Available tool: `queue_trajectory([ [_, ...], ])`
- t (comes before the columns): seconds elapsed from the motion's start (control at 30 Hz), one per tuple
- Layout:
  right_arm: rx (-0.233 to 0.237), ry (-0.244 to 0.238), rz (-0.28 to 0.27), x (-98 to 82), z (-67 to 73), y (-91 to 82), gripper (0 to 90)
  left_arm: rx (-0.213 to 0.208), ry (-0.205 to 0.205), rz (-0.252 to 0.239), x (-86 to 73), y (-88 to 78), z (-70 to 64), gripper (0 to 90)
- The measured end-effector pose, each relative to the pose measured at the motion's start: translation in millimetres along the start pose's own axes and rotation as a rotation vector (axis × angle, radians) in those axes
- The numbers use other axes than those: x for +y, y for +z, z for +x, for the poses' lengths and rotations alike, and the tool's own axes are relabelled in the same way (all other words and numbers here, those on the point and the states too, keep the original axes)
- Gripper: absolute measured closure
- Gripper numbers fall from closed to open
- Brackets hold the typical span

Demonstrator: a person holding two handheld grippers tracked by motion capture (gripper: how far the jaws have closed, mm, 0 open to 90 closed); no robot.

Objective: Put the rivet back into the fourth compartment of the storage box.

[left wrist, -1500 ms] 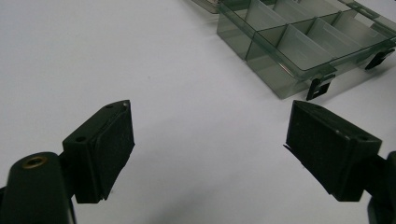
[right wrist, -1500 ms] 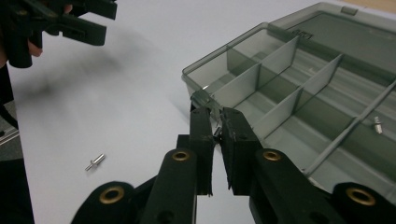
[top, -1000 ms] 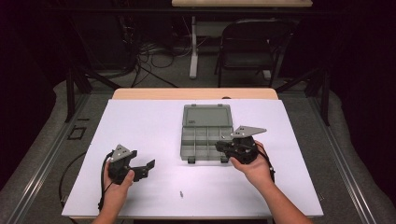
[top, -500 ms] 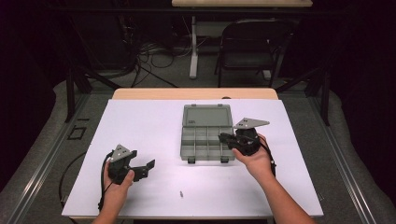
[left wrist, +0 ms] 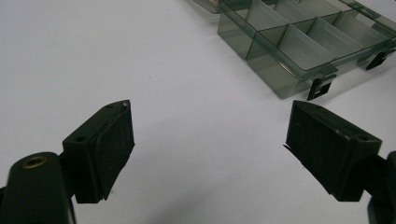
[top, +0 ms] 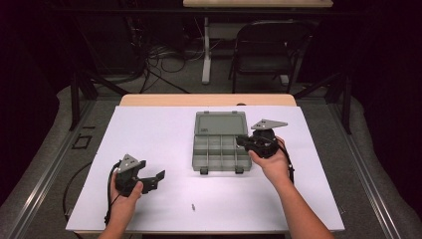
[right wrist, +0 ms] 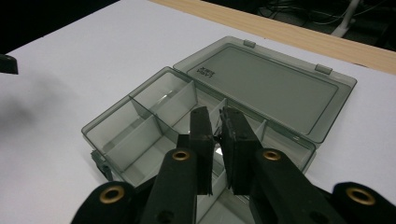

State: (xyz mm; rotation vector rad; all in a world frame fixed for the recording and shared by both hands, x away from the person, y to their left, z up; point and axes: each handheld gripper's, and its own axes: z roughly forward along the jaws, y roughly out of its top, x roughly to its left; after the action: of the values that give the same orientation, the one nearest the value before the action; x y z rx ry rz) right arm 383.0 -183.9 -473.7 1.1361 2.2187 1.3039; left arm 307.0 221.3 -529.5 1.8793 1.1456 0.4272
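Both hands low: right gripper (right wrist: 215, 135) pinches a tiny part over the organizer box (top: 220, 123) (lid open); left gripper (left wrist: 210, 149) jaws wide.

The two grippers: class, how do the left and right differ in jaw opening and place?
The left gripper has jaws wide apart, nothing between; the right gripper has jaws nearly closed, pinching something tiny. Left sits over bare table; right is over the open organiser box. Both have black padded jaws.

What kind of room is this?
Probably a lab or recording workspace, not a home: a white-covered table under dark surroundings, loose cables on the grey floor, and a black folding chair behind.
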Motion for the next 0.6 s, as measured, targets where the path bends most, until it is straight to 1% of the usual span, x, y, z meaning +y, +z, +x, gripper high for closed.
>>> queue_trajectory([
  [0.03,-0.003,-0.004,0.002,-0.2,-1.3,0.7,83.7,0.001,0.000,-0.001,0.0,0.0,0.0,15.2],
  [0.33,-0.031,0.033,0.020,-3.5,-15.6,7.4,83.7,0.000,-0.001,-0.001,0.0,0.0,0.1,15.2],
  [0.6,-0.057,0.040,0.046,-8.0,-26.9,14.6,83.7,-0.001,-0.001,-0.001,0.0,0.2,0.0,15.2],
])
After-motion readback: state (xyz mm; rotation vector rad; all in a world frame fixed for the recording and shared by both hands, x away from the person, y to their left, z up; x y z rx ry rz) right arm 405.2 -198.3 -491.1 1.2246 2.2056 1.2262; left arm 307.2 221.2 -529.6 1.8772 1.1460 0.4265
